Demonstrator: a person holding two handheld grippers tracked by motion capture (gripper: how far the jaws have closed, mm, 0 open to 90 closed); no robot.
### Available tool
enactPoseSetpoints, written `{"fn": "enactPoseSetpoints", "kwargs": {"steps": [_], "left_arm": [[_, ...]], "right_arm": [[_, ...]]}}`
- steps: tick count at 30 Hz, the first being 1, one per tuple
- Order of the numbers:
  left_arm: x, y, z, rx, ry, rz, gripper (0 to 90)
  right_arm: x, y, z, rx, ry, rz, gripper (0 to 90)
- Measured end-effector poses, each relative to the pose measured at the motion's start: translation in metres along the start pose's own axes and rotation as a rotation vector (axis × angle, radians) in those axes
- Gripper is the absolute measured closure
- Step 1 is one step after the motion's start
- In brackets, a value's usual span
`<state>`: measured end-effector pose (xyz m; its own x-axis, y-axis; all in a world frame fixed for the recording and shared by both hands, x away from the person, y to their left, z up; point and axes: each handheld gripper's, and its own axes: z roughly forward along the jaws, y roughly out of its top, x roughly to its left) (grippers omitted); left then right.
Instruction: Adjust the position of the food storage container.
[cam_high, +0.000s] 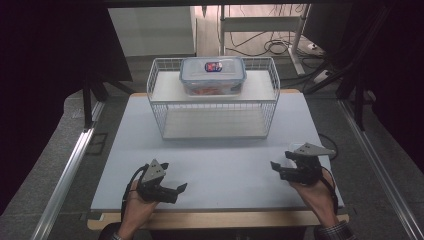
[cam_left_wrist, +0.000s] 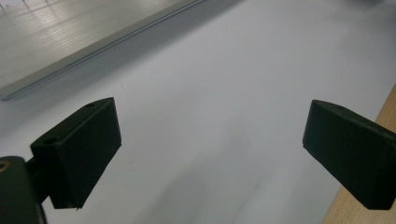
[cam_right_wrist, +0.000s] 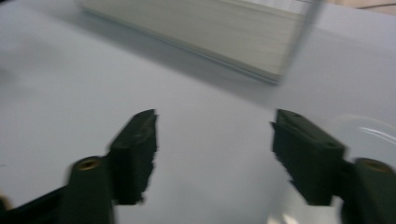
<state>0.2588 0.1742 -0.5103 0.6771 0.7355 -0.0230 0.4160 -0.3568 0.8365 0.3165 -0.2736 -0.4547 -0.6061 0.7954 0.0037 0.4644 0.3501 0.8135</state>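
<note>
My left gripper (cam_high: 176, 179) rests low over the front left of the white table top (cam_high: 220, 165), held by a hand and pointing right. In the left gripper view its jaws (cam_left_wrist: 212, 112) stand wide apart over bare white surface. At the front right, my right gripper (cam_high: 279, 161) points left. Its jaws (cam_right_wrist: 215, 119) are open with nothing between them. A clear, rounded plastic thing (cam_right_wrist: 373, 135) lies just beside its right jaw; I cannot tell what it is.
A white wire rack (cam_high: 160, 107) stands at the back middle of the table. On its upper shelf sits a clear lidded box (cam_high: 212, 75) with a blue-edged lid. The table's wooden front edge (cam_high: 220, 218) runs below both hands. Metal rails flank the table.
</note>
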Motion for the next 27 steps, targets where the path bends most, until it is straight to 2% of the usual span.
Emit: {"fn": "enactPoseSetpoints", "kwargs": {"steps": [7, 11, 13, 16, 23, 27], "left_arm": [[0.001, 0.0, 0.001, 0.002, 0.003, 0.005, 4.1], [0.002, 0.001, 0.001, -0.004, 0.008, 0.007, 4.2], [0.002, 0.0, 0.001, -0.006, 0.012, 0.008, 4.1], [0.003, 0.0, 0.001, -0.009, 0.014, 0.008, 4.2], [0.004, 0.0, 0.001, -0.009, 0.017, 0.007, 4.3], [0.003, 0.0, 0.001, -0.007, 0.024, 0.014, 4.3]], "right_arm": [[-0.039, -0.005, -0.019, 0.023, -0.151, 0.052, 69.5], [-0.063, -0.01, -0.03, 0.009, -0.195, 0.103, 88.4], [-0.074, -0.014, -0.035, -0.002, -0.201, 0.135, 89.6], [-0.086, -0.018, -0.041, -0.008, -0.238, 0.169, 89.6], [-0.107, -0.03, -0.047, 0.007, -0.329, 0.183, 89.5], [-0.119, -0.041, -0.045, 0.041, -0.364, 0.215, 89.6]]}}
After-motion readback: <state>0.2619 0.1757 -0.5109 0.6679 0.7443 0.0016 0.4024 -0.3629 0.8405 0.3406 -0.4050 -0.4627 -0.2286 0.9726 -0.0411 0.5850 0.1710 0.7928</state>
